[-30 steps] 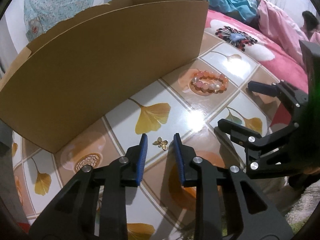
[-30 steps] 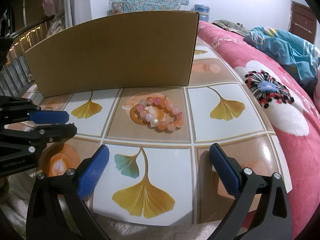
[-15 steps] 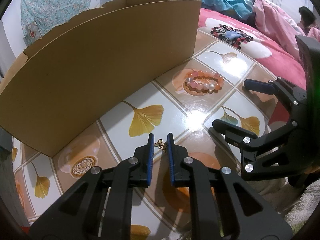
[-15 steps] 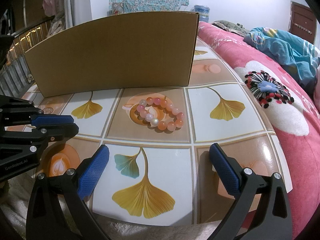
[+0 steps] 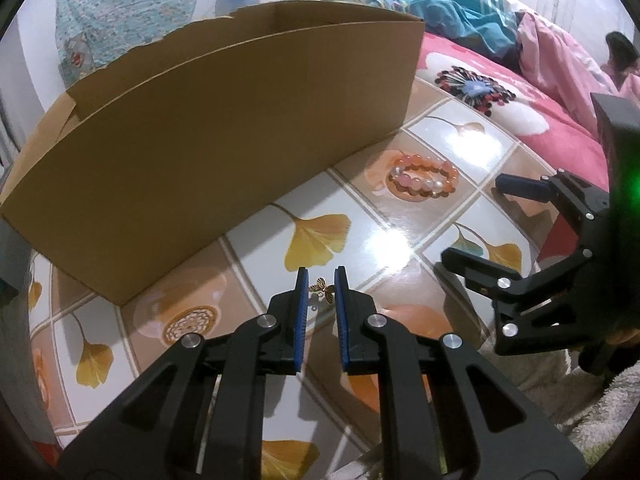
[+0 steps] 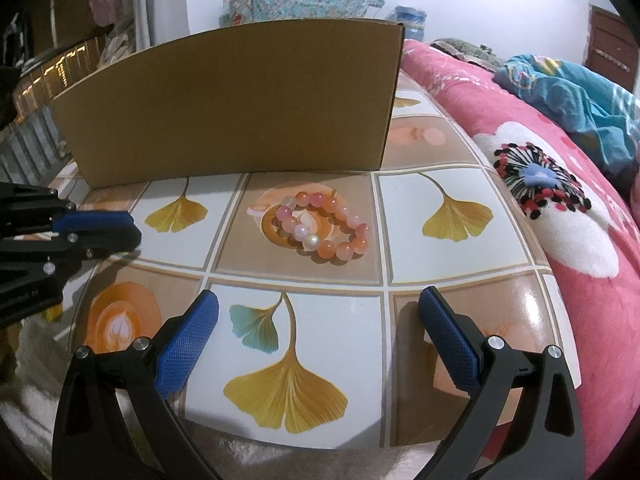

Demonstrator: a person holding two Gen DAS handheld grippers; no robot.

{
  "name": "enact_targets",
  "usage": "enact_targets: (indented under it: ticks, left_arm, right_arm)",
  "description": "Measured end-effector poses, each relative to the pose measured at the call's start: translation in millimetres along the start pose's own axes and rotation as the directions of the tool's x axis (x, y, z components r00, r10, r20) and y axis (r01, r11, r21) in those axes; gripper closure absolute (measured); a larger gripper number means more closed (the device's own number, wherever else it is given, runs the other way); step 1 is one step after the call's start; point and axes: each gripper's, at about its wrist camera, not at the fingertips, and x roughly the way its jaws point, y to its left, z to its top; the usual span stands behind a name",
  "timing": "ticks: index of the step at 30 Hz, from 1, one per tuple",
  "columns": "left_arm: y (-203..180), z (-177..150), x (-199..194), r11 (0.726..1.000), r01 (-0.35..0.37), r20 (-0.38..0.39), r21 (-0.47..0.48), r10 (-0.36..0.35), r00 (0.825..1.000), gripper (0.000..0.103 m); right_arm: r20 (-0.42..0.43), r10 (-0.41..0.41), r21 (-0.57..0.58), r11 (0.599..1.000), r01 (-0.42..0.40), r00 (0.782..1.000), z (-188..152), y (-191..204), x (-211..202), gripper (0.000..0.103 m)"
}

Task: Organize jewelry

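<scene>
Your left gripper [image 5: 321,276] has just been closing around the butterfly charm [image 5: 325,288], pads either side. Right gripper [image 6: 318,312] hangs wide open, empty, bead bracelet [image 6: 322,226] lying ahead, cardboard box [image 6: 232,100] behind.

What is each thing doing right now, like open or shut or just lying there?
Left tool: nearly closed around the butterfly charm, just been closing.
Butterfly charm: between the pads; whether they press it, cannot tell.
Right tool: wide open, empty.
Bead bracelet: lying flat on the table, untouched.
Cardboard box: standing upright, top open.
</scene>
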Motion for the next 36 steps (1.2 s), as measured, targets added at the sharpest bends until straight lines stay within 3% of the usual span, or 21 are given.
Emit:
enact_targets:
  ticks: [7, 14, 22, 30, 36]
  left_arm:
    - [13.0, -4.5, 2.6, 0.997, -0.014, -0.012, -0.078, 0.013, 1.000, 0.091]
    - [28.4, -6.7, -1.2, 0.990, -0.021, 0.006, -0.142, 0.022, 1.000, 0.091]
    - [32.9, -9.1, -1.1, 0.986, -0.020, 0.004, -0.163, 0.021, 1.000, 0.091]
    - [35.0, -10.1, -1.3, 0.985, -0.020, 0.005, -0.169, 0.021, 1.000, 0.091]
    - [36.2, -10.5, -1.2, 0.985, -0.019, 0.003, -0.172, 0.020, 1.000, 0.091]
  right_arm:
    - [-0.065, -0.007, -0.038, 0.999, 0.004, 0.998, 7.8, -6.0, -2.3, 0.006]
    - [-0.030, -0.023, 0.045, 0.999, 0.025, 0.999, 32.8, -37.1, -12.0, 0.009]
    - [-0.106, 0.040, 0.067, 0.997, -0.033, 0.994, 57.6, -51.3, 12.8, 0.054]
    - [-0.167, 0.068, -0.036, 0.997, -0.075, 0.984, 66.3, -32.7, 29.4, 0.077]
    - [-0.201, 0.059, -0.085, 0.993, -0.078, 0.978, 68.7, -27.6, 38.3, 0.086]
